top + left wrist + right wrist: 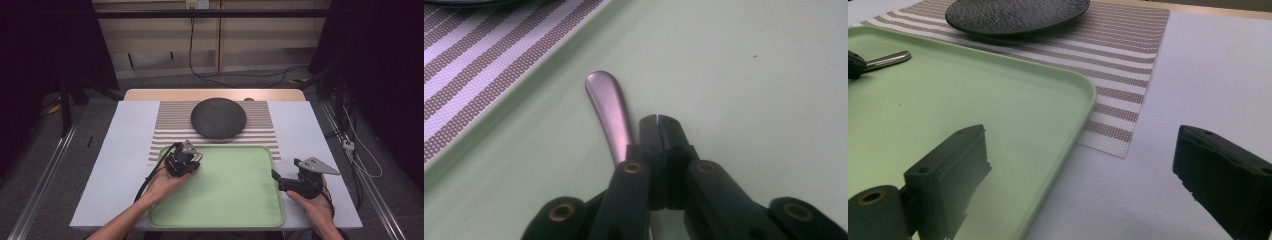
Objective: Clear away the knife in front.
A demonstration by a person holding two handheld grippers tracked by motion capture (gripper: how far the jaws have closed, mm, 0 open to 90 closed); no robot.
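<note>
A metal utensil handle (610,111) lies on the floor of the green tray (235,200), near the tray's far left corner, and in the left gripper view it runs just beside the left gripper (658,120) — on the left of the closed tips, passing down under the gripper's body. That gripper's jaws are pressed together with nothing seen between the tips; whether the handle is pinched lower down I cannot tell, as the linkage hides it. In the high view the left gripper (182,162) sits over the tray's far left part, tipped down toward the tray floor. The right gripper (1083,165) has its jaws spread wide and holds nothing — one jaw hangs over the tray's right edge, the other over the white table cover (1218,75). Apart from the utensil, the tray's visible floor is bare. Beyond the tray, a dark round plate (218,118) rests on a striped placemat (167,127), well apart from both grippers.
</note>
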